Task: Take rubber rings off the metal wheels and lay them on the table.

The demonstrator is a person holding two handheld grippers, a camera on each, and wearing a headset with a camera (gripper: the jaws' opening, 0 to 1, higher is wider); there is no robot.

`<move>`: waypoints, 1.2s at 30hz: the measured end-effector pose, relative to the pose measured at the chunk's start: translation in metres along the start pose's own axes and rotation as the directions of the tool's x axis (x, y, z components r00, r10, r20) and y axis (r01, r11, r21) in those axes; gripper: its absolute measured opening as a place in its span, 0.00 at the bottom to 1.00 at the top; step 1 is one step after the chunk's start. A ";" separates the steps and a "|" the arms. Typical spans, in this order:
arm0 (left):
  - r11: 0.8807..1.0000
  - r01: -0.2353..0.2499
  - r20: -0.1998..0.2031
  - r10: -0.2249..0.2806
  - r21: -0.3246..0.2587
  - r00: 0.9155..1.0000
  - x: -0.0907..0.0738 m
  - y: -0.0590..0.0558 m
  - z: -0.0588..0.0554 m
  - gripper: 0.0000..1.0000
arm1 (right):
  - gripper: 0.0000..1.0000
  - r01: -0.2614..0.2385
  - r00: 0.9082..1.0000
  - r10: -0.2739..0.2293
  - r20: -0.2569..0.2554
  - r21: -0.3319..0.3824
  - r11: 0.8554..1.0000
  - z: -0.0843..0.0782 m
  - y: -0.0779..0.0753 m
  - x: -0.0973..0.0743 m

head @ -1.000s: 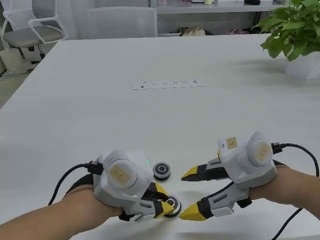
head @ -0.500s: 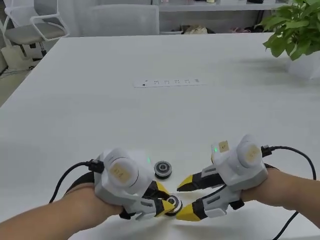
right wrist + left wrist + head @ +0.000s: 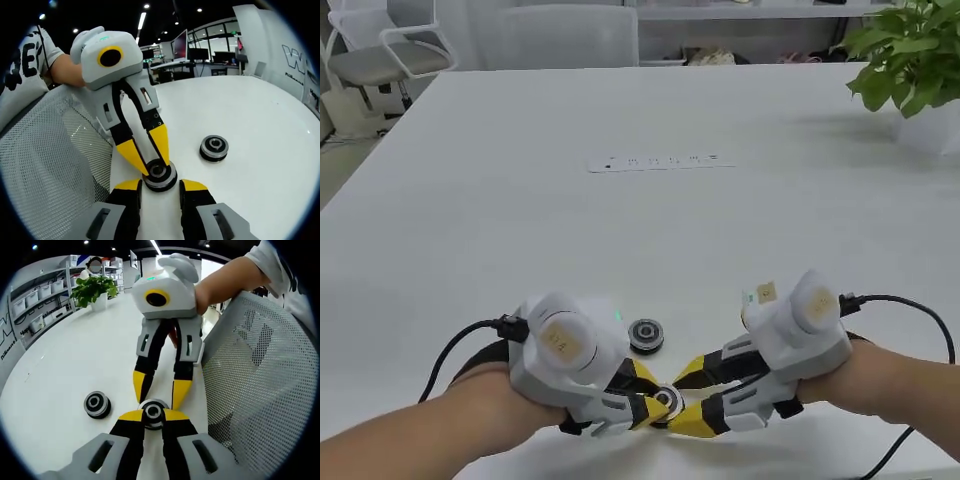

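left gripper (image 3: 153, 416) pinches metal wheel (image 3: 152, 411); right gripper (image 3: 161, 186) jaws spread, straddling it; second wheel (image 3: 646, 335) lies near.

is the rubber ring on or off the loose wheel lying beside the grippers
On. The loose wheel lies flat on the table with a black band round its metal centre.
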State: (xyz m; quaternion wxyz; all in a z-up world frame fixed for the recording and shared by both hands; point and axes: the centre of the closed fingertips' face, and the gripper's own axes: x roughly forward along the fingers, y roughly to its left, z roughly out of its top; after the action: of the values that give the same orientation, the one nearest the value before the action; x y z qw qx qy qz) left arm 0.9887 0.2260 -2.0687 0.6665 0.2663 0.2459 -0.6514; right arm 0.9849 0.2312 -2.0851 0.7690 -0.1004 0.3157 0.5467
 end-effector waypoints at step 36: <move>1.000 -0.007 0.002 0.007 0.002 1.000 0.000 0.000 0.000 0.08 | 0.01 0.030 0.998 -0.033 -0.050 -0.062 0.998 -0.008 -0.003 -0.010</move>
State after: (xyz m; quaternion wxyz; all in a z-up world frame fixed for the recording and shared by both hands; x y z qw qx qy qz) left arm 0.9889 0.2258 -2.0687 0.6686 0.2673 0.2438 -0.6497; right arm 0.9826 0.2180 -2.0861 0.7658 -0.1427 0.3165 0.5414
